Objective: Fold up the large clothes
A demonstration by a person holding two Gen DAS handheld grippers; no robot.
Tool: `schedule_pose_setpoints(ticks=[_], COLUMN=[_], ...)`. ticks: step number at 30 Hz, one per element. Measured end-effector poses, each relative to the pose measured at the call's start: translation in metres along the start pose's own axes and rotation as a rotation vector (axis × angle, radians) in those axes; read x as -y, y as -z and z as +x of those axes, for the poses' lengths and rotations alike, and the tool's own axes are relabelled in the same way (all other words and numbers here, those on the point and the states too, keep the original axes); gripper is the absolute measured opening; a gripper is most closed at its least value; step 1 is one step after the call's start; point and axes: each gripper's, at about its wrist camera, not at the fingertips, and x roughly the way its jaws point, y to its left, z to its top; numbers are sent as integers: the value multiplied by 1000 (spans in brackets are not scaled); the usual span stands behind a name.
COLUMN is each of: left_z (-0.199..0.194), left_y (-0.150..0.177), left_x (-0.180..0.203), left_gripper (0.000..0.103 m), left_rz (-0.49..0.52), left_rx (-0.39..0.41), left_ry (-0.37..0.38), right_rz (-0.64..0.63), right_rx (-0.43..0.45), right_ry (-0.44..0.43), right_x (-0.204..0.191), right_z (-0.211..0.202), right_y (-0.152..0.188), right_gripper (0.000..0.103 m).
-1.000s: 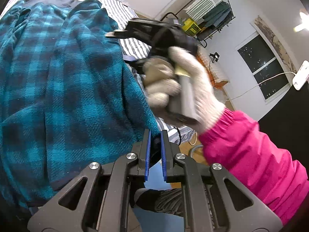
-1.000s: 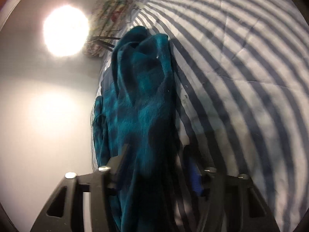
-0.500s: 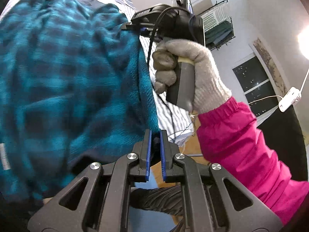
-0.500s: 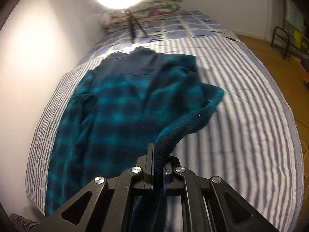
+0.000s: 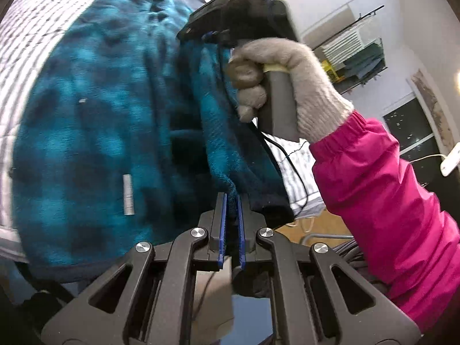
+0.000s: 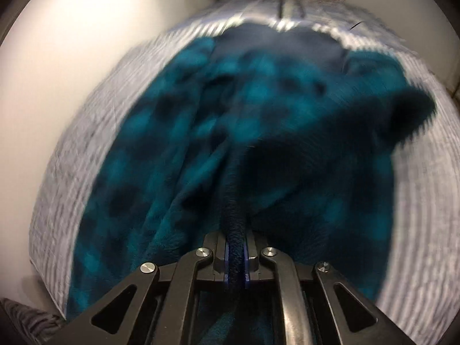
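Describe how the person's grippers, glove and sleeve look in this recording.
Both tools are black plastic: the left gripper and the right gripper have angular linkage arms with triangular cut-outs, silver round bolts and thin blue pads. The right tool has a grey handle with a yellowish band and a thin black cable. The hand wears a beige knitted glove and a bright pink sleeve with an elastic cuff.

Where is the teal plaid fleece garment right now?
The teal plaid fleece garment lies across the grey striped bedspread in both wrist views, its dark edge pinched by the right gripper and left gripper.
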Motion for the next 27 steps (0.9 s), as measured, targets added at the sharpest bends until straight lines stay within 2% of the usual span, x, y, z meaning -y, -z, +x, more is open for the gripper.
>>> schedule_pose_setpoints(ticks=[1, 3, 7, 10, 12, 13, 15, 19, 23, 27], left_z=[0, -1, -13, -29, -42, -50, -64, -82, -87, -84], left_y=[1, 2, -1, -8, -15, -20, -31, -68, -97, -103], left_x=[-2, -4, -2, 2, 5, 5, 0, -12, -30, -46], left_gripper=[5, 5, 5, 13, 24, 25, 25, 25, 25, 25], left_rz=[6, 13, 39, 73, 87, 93, 99, 87, 49, 3], left_rx=[-1, -16, -30, -31, -8, 6, 39, 126, 203, 215], left_ry=[-15, -24, -24, -27, -11, -8, -2, -17, -17, -2], right_rz=[-17, -3, 27, 47, 109, 146, 214, 315, 402, 397], right_rx=[17, 10, 34, 96, 154, 180, 224, 261, 262, 243], right_ry=[4, -45, -189, -271, -308, -314, -296, -167, -112, -64], right_x=[-2, 1, 16, 37, 61, 75, 99, 141, 164, 165], right_z=[1, -5, -38, -74, -96, -105, -117, -118, -93, -59], right_y=[2, 1, 6, 12, 12, 12, 8, -9, -25, -52], right_gripper=[12, 31, 32, 34, 34, 35, 33, 27, 27, 26])
